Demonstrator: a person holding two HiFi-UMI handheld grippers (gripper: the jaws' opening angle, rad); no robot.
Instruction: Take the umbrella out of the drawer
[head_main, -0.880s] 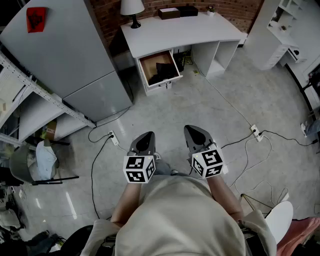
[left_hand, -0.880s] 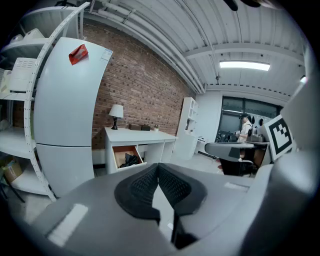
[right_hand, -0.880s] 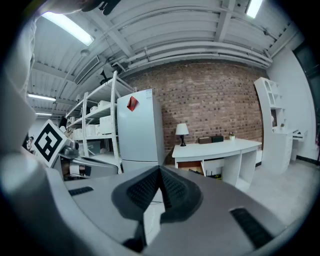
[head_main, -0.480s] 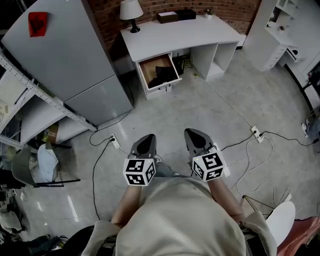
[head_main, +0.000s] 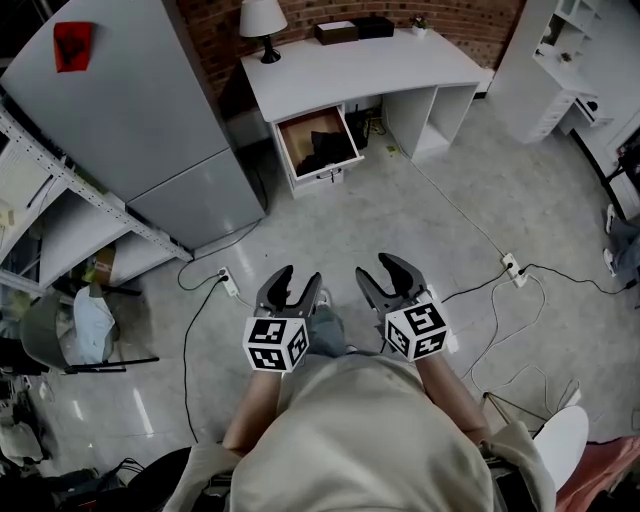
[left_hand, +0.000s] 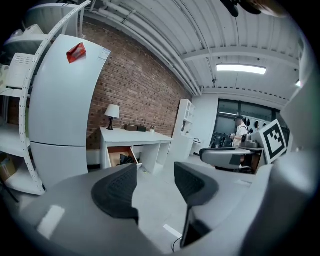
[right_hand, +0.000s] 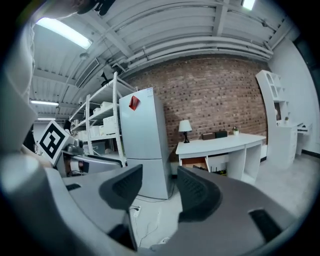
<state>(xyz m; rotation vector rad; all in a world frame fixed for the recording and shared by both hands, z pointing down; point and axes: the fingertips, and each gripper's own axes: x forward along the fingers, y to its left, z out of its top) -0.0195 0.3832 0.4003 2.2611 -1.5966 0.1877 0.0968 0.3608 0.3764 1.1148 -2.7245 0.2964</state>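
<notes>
Grey jaws on my left gripper and right gripper stand apart with nothing between them, well short of the desk. Under the desk's left end the drawer hangs open, and the dark shape inside I take for the umbrella. A cable trails out from the desk; walking up, I could trip on it.

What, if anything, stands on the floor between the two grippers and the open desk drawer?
Nothing visible does. Only bare floor lies between the left gripper, the right gripper, both open and empty, and the open drawer with a dark thing inside. A power strip lies left of that path.
</notes>
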